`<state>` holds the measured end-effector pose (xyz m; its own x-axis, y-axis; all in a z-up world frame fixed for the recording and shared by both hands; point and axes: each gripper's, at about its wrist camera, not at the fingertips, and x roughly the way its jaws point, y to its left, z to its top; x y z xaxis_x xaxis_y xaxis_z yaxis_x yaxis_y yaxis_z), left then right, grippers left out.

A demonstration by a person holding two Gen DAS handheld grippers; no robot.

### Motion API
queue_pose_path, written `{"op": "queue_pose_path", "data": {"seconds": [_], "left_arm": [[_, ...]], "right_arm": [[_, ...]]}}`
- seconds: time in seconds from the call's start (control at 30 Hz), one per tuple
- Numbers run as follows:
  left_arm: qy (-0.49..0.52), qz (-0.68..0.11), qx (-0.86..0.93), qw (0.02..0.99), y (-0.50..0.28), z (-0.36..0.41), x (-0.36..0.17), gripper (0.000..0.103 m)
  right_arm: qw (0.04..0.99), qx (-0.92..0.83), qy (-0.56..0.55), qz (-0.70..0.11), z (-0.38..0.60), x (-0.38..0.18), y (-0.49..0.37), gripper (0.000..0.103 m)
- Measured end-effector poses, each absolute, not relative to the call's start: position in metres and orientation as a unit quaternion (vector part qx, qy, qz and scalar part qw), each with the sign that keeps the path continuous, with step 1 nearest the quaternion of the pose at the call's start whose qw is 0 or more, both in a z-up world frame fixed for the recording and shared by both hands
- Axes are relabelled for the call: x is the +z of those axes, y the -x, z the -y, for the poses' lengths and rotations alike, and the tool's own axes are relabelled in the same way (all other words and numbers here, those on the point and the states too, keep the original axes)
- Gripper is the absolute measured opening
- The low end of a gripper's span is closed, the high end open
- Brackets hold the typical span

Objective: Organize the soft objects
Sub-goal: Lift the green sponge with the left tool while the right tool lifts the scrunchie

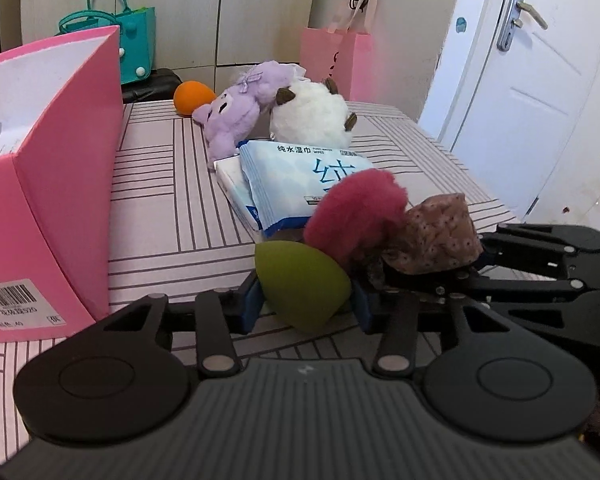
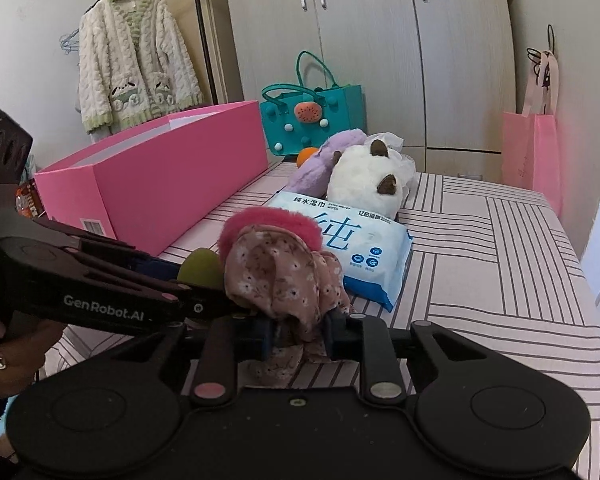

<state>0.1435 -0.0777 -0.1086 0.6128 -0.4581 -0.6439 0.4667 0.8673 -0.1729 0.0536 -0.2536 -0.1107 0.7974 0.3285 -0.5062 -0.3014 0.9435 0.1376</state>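
Note:
My left gripper [image 1: 305,303] is shut on a green egg-shaped sponge [image 1: 300,280], its blue pads pressing on both sides just above the striped bed cover [image 1: 172,208]. My right gripper [image 2: 298,336] is shut on a floral fabric scrunchie [image 2: 284,276], which bunches up between the pads. A pink fluffy scrunchie [image 2: 268,222] lies just behind both. Beyond it a blue and white wipes pack [image 2: 356,240] rests on a second pack [image 1: 232,184]. Further back lie a purple plush [image 1: 232,116], a white plush [image 1: 308,116] and an orange ball [image 1: 192,96].
An open pink box [image 1: 52,168] stands along the left side of the bed. A teal bag [image 2: 312,116] sits behind it, and a pink paper bag [image 2: 532,152] stands by the wardrobe. A white door [image 1: 532,80] is on the right. A person's hand [image 2: 4,360] holds the left gripper.

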Motion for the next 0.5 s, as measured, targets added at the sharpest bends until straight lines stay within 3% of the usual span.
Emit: {"op": "queue_pose_path", "data": {"seconds": [0.5], "left_arm": [[-0.010,-0.362,-0.269,0.892,-0.126,0.061,-0.097,0.043]], "right_arm": [[0.939,0.137,-0.047,-0.313,0.259,-0.101,-0.038,0.026]]}}
